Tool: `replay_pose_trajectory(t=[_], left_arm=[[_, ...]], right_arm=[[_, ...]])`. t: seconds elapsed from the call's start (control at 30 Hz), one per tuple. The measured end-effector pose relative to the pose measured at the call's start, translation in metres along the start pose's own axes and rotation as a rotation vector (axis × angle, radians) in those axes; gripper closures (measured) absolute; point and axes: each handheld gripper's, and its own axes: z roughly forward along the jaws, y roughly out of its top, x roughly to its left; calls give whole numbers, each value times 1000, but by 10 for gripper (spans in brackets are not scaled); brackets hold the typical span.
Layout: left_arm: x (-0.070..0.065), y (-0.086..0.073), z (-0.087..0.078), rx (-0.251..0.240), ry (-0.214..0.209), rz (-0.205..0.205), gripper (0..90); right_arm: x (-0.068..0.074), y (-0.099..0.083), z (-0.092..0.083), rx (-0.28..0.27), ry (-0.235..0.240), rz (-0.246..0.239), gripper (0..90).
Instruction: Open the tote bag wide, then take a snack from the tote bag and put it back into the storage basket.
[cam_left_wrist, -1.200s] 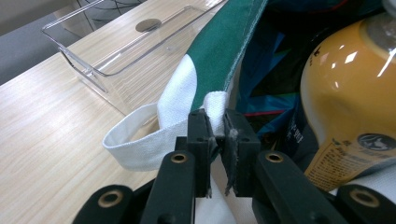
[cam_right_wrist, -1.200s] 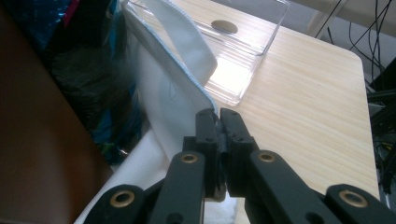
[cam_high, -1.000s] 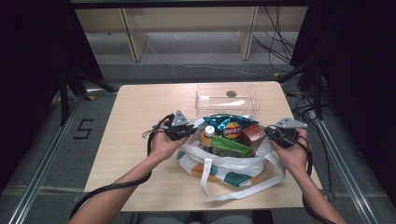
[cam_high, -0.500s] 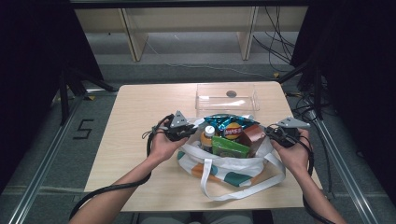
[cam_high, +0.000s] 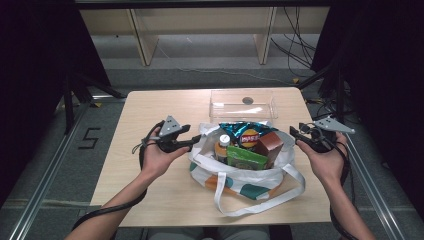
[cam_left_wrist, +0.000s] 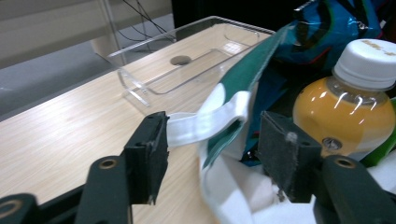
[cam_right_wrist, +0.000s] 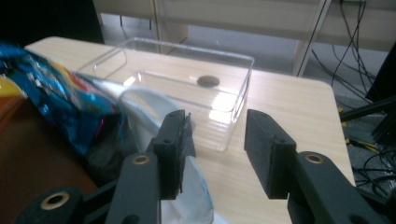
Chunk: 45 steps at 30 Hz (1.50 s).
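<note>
Bag (cam_high: 240, 172) sits at the middle of the table (cam_high: 150, 110), white with green patches, its mouth spread wide and its long white straps looping toward my side. My left gripper (cam_high: 196, 140) is at the bag's left rim and my right gripper (cam_high: 294, 134) at its right rim, one on each side, which I judge is how the mouth got pulled open so the goods inside can be reached.

Both sets of jaws have just been opening. In the left gripper view my left jaws stand apart, released; the rim with its white strap (cam_left_wrist: 205, 122) and a green flap hangs between them, touching the left pad at most, not pinched. In the right gripper view my right jaws are also spread, with nothing between them but table; a fold of white bag cloth (cam_right_wrist: 154, 109) lies just beside the left jaw.

Inside the bag stand a bottle (cam_left_wrist: 348, 109) of orange drink with a white cap, a blue chip bag (cam_high: 245, 134), a green pouch (cam_high: 246, 157) and a brown box (cam_high: 269, 145), packed upright and close so their tops show. The chip bag carries a red round logo, too small to read. The bottle cap has faint yellow print I cannot make out.

Behind the bag lies an empty clear tray (cam_high: 243, 102), near it, probably where the goods should go. A "5" (cam_high: 90, 138) is marked on the floor at left.
</note>
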Motion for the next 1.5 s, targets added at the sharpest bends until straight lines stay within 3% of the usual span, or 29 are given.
replay_pose_trajectory(t=[0.07, 0.1, 0.13, 0.2, 0.47, 0.57, 0.6, 0.7, 0.8, 0.93, 1.03, 1.13, 1.2, 1.33, 1.43, 1.5], left_arm=[[4, -5, -9, -11, 24, -28, 392], [4, -5, -9, -11, 24, -28, 387], [6, -7, -13, -10, 33, -34, 384], [6, -11, -16, -10, 38, -42, 381], [11, -16, -23, -15, 63, -62, 381], [12, -17, -22, -13, 53, -62, 380], [12, -17, -22, -8, 55, -62, 379], [13, -17, -21, -7, 54, -63, 380], [13, -16, -21, -9, 50, -59, 379], [13, -13, -22, -14, 54, -55, 378], [13, -12, -22, -28, 53, -61, 376], [13, -13, -22, -26, 52, -65, 374], [14, -13, -22, -26, 51, -65, 374], [15, -12, -24, -23, 59, -63, 371], [15, -12, -23, -24, 58, -63, 371], [14, -12, -23, -26, 56, -65, 368]], right_arm=[[3, 5, -3, -24, -17, 31, 574], [3, 5, -3, -24, -17, 31, 574], [1, 8, -6, -38, -29, -4, 568], [3, 8, -7, -50, -33, 22, 567], [7, 16, -15, -68, 0, -3, 554], [14, 25, -21, -89, 46, 2, 541], [17, 27, -22, -85, 56, 27, 538], [21, 31, -22, -103, 76, 2, 533], [30, 38, -21, -101, 139, -36, 524], [36, 40, -20, -103, 173, -33, 519], [42, 41, -17, -87, 204, -36, 518], [45, 44, -7, -43, 244, -79, 523], [46, 44, -5, -28, 255, -68, 528], [46, 47, 7, 12, 279, -103, 580], [46, 47, 10, 28, 290, -92, 598], [44, 46, 14, 34, 290, -113, 614]])
